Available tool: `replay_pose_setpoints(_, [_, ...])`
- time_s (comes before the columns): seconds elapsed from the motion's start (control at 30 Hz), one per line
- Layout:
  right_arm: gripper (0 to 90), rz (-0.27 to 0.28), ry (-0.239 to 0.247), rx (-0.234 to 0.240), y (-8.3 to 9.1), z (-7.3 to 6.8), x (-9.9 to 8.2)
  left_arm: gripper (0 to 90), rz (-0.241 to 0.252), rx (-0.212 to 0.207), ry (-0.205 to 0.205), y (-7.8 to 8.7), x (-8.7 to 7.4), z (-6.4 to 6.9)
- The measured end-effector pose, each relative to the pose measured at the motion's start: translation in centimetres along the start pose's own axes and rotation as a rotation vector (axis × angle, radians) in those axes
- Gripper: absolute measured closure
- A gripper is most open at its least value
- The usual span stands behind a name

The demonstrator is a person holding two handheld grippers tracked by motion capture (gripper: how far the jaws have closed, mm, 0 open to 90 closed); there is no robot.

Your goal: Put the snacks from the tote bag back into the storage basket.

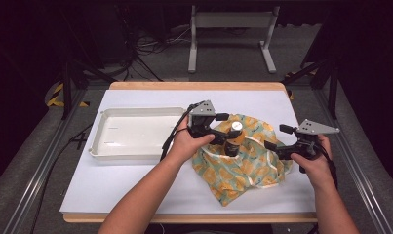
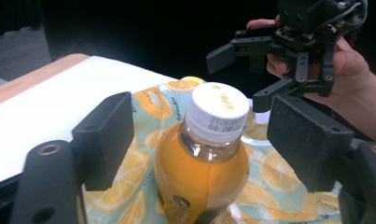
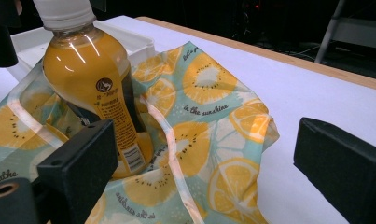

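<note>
The right gripper (image 1: 274, 145), jaws wide and empty, waits at 3 o'clock of the lemon-print cloth bag (image 1: 243, 163). At the bag's centre stands the white-capped orange juice bottle (image 2: 204, 154); the left gripper (image 2: 195, 135) jaws are wide around its neck. Closing off-centre could tip it.

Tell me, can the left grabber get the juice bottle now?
Probably yes. The left gripper is open with a jaw on each side of the bottle, and nothing sits between them.
</note>
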State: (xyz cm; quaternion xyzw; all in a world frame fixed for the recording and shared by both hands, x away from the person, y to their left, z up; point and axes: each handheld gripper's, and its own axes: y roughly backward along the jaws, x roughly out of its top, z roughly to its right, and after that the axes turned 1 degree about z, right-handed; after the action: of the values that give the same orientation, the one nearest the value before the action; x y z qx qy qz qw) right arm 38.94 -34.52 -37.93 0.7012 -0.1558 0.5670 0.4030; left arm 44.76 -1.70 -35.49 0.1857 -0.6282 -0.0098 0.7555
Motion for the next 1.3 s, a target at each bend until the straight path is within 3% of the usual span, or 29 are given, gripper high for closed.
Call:
replay_pose_setpoints(0.17, [9.4,0.0,-0.008,0.002,0.0,0.1,-0.1,28.7,-0.019,-0.015,-0.026,-0.8,-0.1,0.4])
replay_pose_setpoints(0.3, [11.1,-0.003,-0.014,0.01,0.0,0.1,-0.1,31.1,-0.039,0.003,-0.046,-1.2,-0.2,0.6])
replay_pose_setpoints(0.63, [16.0,0.008,-0.019,0.014,0.3,0.3,-0.1,57.5,-0.028,0.024,-0.115,-1.2,-0.2,1.0])
replay_pose_setpoints(0.87, [16.5,0.019,-0.028,0.017,0.6,0.3,0.0,58.3,-0.005,-0.002,-0.093,-1.1,-0.4,0.6])
replay_pose_setpoints(1.3, [16.6,0.015,-0.025,0.026,0.6,0.2,0.1,58.4,-0.02,0.009,-0.1,-1.0,-0.1,0.8])
